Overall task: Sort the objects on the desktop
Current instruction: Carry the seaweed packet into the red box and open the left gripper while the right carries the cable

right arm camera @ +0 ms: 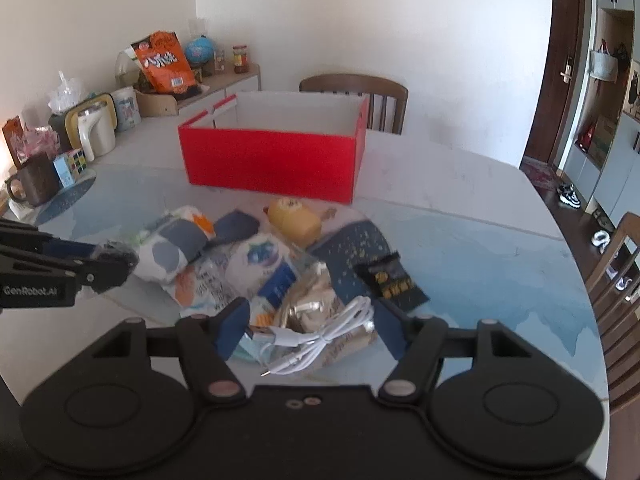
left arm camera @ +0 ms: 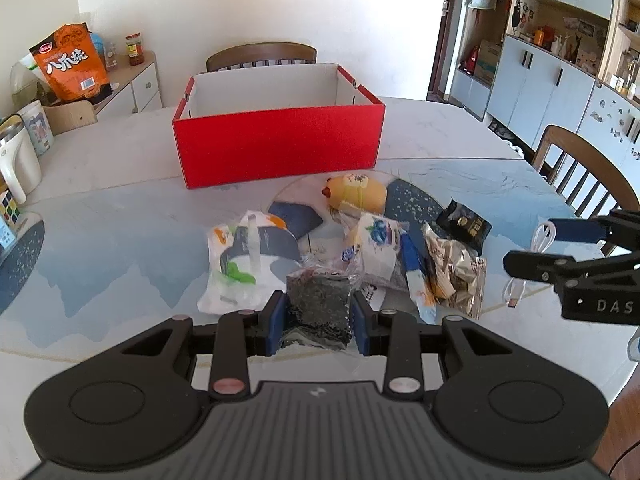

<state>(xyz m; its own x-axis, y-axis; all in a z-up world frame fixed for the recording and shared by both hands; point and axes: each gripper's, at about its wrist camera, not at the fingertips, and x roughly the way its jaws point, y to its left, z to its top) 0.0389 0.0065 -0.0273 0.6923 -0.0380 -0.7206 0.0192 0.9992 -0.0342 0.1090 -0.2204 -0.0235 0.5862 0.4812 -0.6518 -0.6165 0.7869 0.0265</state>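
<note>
Above the table (left arm camera: 120,168), both grippers are pointing steeply down toward the snack pile. Left gripper (left arm camera: 319,322) is clamping a dark packet (left arm camera: 320,308); right gripper (right arm camera: 310,330) is straddling a white cable (right arm camera: 320,340), half open, near the red box (right arm camera: 272,164).

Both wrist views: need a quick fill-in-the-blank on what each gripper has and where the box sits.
1. The left gripper is shut on a clear packet of ____ stuff.
2. The white cable lies between the fingers of the ____ gripper.
3. Behind the snack pile stands an open box, coloured ____ outside.
4. The chair beyond the box is made of ____.

Missing words: dark; right; red; wood
</note>
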